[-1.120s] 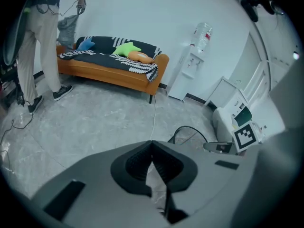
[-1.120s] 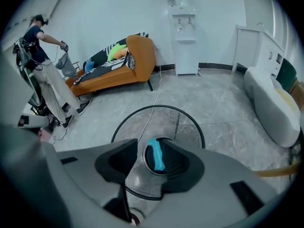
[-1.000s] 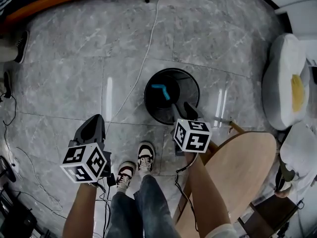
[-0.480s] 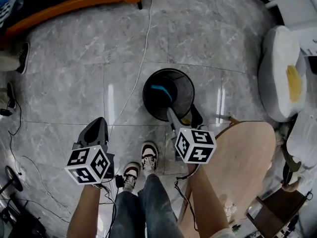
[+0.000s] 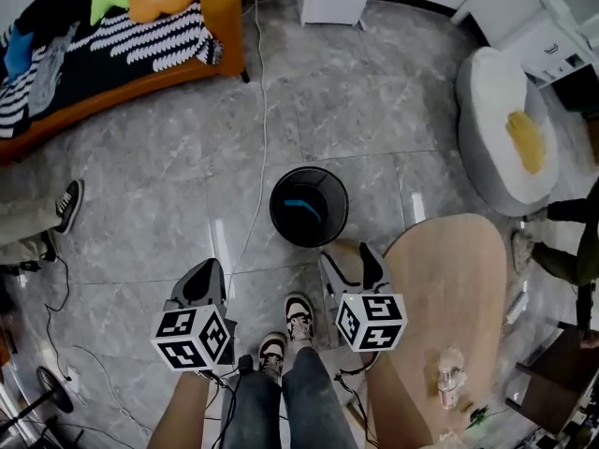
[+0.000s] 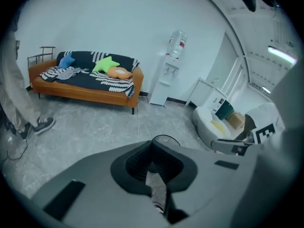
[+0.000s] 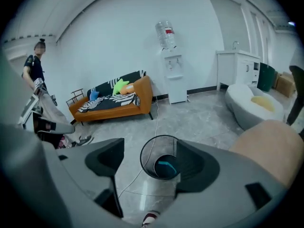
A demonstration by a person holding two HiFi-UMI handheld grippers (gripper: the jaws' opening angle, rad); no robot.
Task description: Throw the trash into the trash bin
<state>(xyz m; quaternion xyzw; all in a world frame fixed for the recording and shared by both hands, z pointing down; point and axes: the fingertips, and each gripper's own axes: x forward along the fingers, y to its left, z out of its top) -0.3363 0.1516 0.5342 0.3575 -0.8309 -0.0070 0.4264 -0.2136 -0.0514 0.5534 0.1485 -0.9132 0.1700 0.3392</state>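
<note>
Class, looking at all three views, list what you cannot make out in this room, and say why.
- Blue item in the black mesh trash bin: too small in the head view and right gripper view to identify.
- That bin in the left gripper view: mostly hidden behind the left gripper; only its rim shows.
- Small clear object on the pale wooden table: too small in the head view.

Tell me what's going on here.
A person stands over a black trash bin on the grey floor, with a gripper in each hand. The right gripper is held just short of the bin. Its fingers have just been opening and nothing is between them. A blue piece of trash lies in the bin. The left gripper is shut and empty, off to the side.
</note>
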